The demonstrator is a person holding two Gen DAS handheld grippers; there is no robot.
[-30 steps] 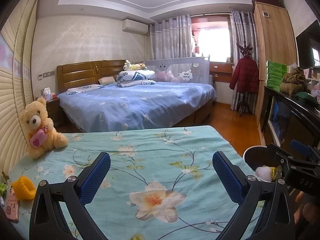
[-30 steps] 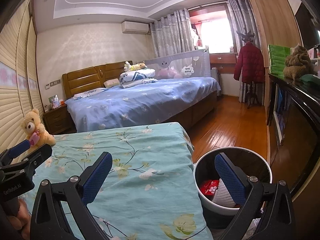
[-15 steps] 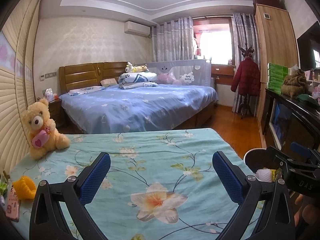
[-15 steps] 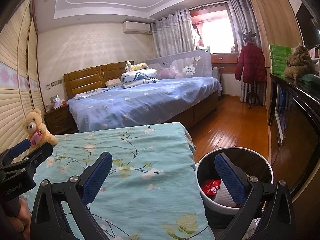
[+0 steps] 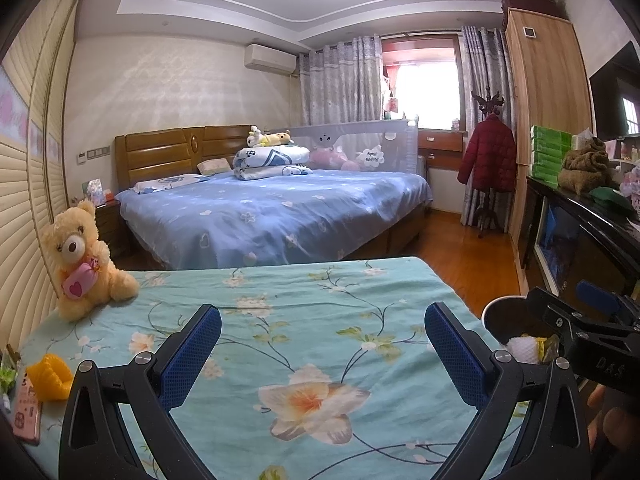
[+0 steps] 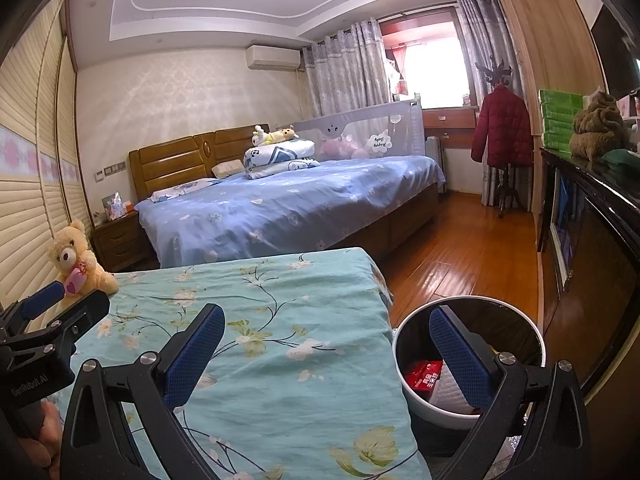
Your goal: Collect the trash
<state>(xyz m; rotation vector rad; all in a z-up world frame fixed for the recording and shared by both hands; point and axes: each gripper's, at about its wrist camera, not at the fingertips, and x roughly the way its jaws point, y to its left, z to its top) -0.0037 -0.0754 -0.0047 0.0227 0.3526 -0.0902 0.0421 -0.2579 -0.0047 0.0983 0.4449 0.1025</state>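
Observation:
A white round trash bin (image 6: pixel 536 340) stands on the floor at the right of the teal flowered bed cover (image 6: pixel 280 340). It holds a red packet (image 6: pixel 422 374) and a white wad (image 6: pixel 450 394). In the left wrist view the bin (image 5: pixel 490 320) shows partly behind the right gripper. My left gripper (image 5: pixel 322 354) is open and empty over the cover. My right gripper (image 6: pixel 326 354) is open and empty, its right finger over the bin. A yellow knitted item (image 5: pixel 50 376) and a pink phone (image 5: pixel 28 412) lie at the cover's left edge.
A teddy bear (image 5: pixel 82 256) sits at the cover's far left by the slatted wall. A large blue bed (image 5: pixel 272 208) stands beyond. A dark cabinet (image 6: pixel 592 264) lines the right side, with wood floor (image 6: pixel 460 248) between.
Both views have risen and tilted slightly, so the covers and bin sit a little lower in frame. Both grippers stay open and empty.

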